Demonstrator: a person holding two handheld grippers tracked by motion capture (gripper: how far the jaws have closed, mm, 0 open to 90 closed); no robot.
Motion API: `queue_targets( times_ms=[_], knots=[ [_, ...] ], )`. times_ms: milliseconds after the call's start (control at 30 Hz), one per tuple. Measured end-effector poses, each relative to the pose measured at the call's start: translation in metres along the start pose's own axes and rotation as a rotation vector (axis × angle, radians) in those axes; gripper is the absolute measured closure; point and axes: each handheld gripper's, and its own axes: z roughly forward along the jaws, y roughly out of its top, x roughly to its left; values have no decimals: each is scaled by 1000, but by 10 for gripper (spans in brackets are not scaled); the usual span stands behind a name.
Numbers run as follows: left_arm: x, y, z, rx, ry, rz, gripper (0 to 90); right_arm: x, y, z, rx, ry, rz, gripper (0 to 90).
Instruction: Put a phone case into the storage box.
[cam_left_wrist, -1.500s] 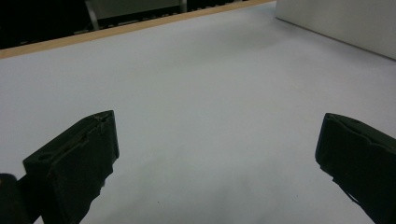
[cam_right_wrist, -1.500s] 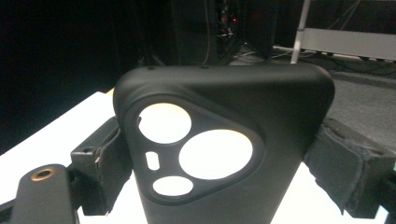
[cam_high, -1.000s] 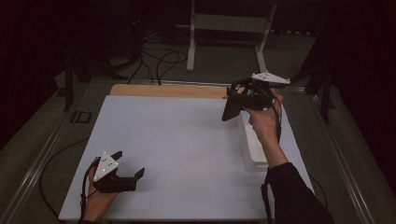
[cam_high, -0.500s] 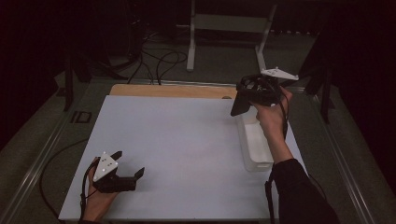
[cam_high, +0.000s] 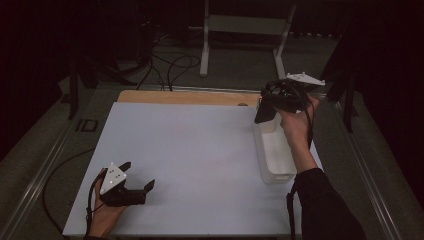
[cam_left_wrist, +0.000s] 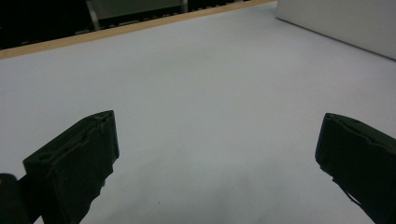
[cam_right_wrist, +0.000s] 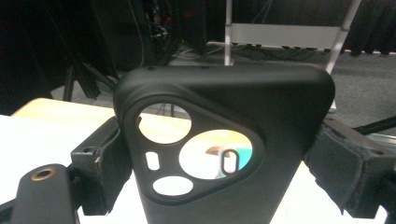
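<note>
A black phone case (cam_right_wrist: 224, 93) with camera cut-outs stands upright between the jaws of my right gripper (cam_right_wrist: 224, 161), which is shut on its sides. From above, the right gripper (cam_high: 270, 104) holds the phone case (cam_high: 263, 112) in the air over the far end of a white bin (cam_high: 261, 150) at the table's right side. My left gripper (cam_high: 137, 175) rests on the white table sheet (cam_high: 195, 150) near the front left corner. Its jaws are wide open, with nothing but bare sheet between them in the left gripper view (cam_left_wrist: 219, 158).
A wooden strip (cam_high: 185, 97) runs along the table's far edge. Cables and a white stand (cam_high: 245, 25) lie on the dark floor beyond. The white bin's wall (cam_left_wrist: 345, 23) appears at the top right of the left gripper view.
My right gripper has carried the phone case a little to the right, above the bin's far end. The left gripper has stayed where it was.
</note>
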Motion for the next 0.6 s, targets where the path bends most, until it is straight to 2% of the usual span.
queue_targets(
  times_ms=[600],
  knots=[
    [0,0,-1,-2,0,1,2,-14,-11,11,30,-91,-2,136]
  ],
)
